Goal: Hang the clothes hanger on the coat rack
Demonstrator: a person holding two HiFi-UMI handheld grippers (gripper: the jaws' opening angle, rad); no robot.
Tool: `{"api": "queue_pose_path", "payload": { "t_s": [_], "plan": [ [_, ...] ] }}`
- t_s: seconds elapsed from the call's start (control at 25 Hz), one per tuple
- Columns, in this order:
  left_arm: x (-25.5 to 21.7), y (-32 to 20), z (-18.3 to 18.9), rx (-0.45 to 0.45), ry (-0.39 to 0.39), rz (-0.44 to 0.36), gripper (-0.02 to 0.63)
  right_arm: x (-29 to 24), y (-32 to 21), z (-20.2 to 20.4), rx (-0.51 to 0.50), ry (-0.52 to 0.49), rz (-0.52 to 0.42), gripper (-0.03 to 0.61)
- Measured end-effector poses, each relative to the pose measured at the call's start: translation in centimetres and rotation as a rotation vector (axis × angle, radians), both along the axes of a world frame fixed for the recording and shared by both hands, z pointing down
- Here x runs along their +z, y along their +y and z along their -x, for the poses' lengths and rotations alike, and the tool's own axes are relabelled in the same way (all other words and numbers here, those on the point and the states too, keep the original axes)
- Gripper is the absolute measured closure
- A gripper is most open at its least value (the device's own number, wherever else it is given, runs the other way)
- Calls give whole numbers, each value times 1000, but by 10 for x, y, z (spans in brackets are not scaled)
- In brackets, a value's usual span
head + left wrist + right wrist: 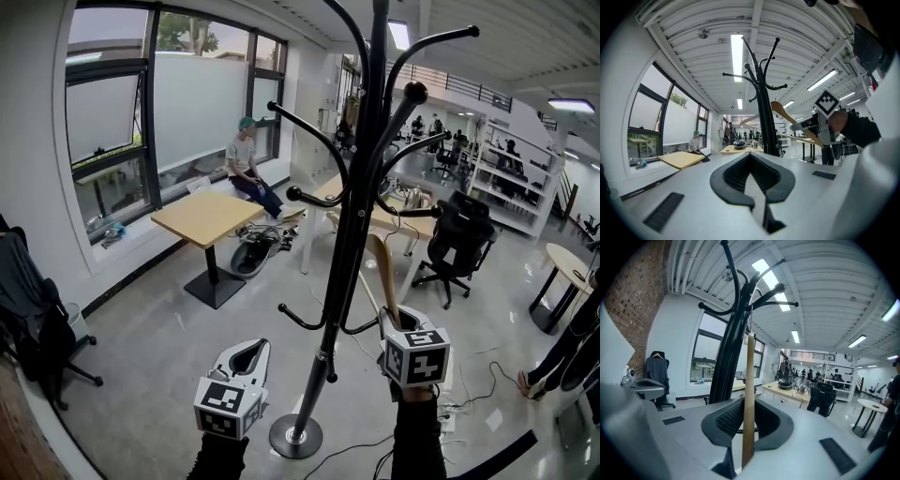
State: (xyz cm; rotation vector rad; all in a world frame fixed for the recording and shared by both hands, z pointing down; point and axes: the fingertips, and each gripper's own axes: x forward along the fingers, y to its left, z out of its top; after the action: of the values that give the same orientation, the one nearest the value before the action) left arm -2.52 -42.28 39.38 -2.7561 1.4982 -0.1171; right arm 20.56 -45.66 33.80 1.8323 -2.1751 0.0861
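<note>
— Right gripper [392, 321] pinches the wooden hanger [379, 259] upright, just beside the coat rack [367, 187] pole. Left gripper [246, 360] is closed on nothing (low, off to the side).
— Then raise the hanger above a free arm, I'd say, and lower it slowly.

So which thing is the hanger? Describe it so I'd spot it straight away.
Find the tall black coat rack standing mid-room. Just right of its pole, low down, the right gripper has its jaws closed on the wooden hanger. It is the only pale tan, curved piece against the rack's black hooks.
</note>
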Motion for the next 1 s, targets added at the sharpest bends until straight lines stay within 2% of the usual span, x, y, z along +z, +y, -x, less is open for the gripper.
{"api": "queue_pose_path", "payload": {
  "t_s": [0.44,0.68,0.84,1.0],
  "plan": [
    [6,13,9,-11,10,15,606,-3,11,8,-20,12,-54,522],
    [5,30,16,1,1,5,606,-13,27,9,4,-7,-108,520],
    [7,44,23,2,-5,7,606,-26,43,11,18,-15,-148,497],
    [4,58,31,5,-6,7,606,-32,62,10,36,-13,-159,497]
  ]
}}
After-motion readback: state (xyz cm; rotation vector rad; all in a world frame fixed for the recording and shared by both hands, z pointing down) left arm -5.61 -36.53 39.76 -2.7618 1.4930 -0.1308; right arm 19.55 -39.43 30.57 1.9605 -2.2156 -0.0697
